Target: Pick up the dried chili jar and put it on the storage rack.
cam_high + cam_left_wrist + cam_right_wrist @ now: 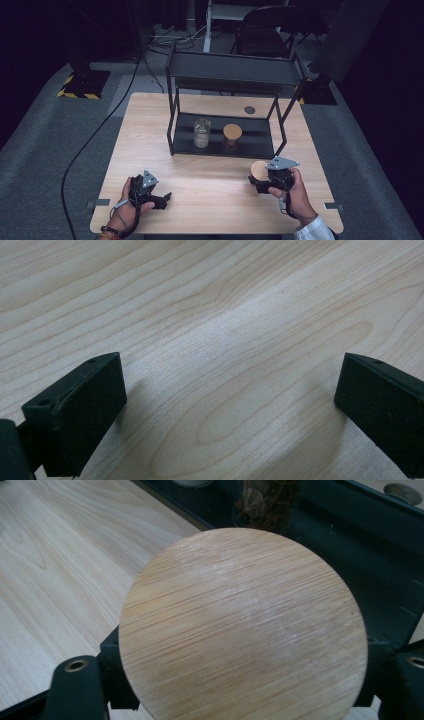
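Bamboo lid (243, 630) sits pinched in the right gripper (260, 176), likely bound for the lidless jar (202, 132). Left gripper (159, 198) rests spread on the table (210, 190)

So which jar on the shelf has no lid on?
The left jar, clear glass and open on top. The right jar wears a wooden lid; the right gripper holds another lid.

Left gripper (165, 196) gapes wide; right gripper (256, 181) clamped.

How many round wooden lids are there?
2. One wooden lid sits on the right jar on the black rack's lower shelf; the other lid is gripped by the right gripper.
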A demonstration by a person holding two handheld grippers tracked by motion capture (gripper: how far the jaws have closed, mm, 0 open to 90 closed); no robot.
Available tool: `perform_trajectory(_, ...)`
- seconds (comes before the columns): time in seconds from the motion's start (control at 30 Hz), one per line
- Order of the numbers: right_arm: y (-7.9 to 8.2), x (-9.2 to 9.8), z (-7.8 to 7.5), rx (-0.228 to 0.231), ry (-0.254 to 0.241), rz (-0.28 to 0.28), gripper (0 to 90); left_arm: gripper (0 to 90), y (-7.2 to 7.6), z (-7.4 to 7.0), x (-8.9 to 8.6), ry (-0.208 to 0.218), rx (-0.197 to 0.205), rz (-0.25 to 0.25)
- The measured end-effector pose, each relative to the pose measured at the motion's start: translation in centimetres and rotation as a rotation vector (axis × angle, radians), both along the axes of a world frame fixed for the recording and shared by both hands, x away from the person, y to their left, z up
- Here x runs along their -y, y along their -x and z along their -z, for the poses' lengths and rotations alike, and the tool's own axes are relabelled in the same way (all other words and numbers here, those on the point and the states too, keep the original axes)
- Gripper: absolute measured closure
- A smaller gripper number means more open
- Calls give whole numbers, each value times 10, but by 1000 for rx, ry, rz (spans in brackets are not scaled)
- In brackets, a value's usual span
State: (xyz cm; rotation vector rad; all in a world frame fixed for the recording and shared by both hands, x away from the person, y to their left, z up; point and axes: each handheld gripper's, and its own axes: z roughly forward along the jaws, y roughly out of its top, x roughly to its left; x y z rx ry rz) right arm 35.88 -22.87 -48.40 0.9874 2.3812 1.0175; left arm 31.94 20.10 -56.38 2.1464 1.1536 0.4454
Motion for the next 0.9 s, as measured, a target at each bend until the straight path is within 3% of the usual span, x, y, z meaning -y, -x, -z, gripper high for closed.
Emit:
perform_trajectory(0.47, -16, -9, -11, 21, -3, 44, 253, 0, 0, 0, 0, 0, 0, 0)
perform_trajectory(0.9, -34, -21, -24, 26, 47, 72, 253, 0, 0, 0, 0, 0, 0, 0)
